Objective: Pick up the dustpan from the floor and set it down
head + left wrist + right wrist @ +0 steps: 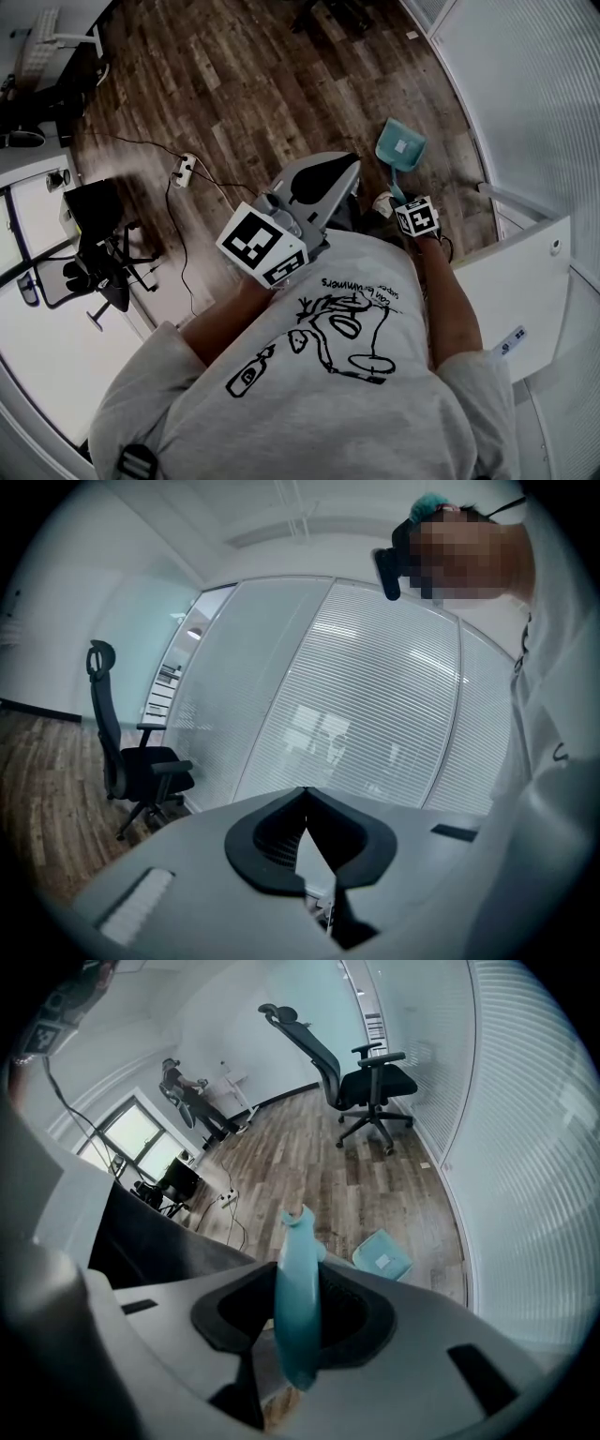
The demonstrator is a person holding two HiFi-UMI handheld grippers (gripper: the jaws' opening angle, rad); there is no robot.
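My left gripper (304,797) is at my chest, jaws together and empty. My right gripper (300,1283) is clamped on the handle of the teal dustpan (400,148), whose pan is down at the floor (262,84) beside the glass wall (525,84). The grasp looks made. Next comes a steady lift.

in the right gripper view the body of the right gripper (298,1283) hides the near edge of the dustpan (381,1256) at lower middle, so where its handle (298,1307) joins the pan is out of sight. dark shape (183,1087) upper left, person or stand, too small to tell. head view: marker cube (418,217) covers those jaws, the pan's label (403,147) is unreadable, white furniture (42,42) at upper left gets cut off by the frame edge.
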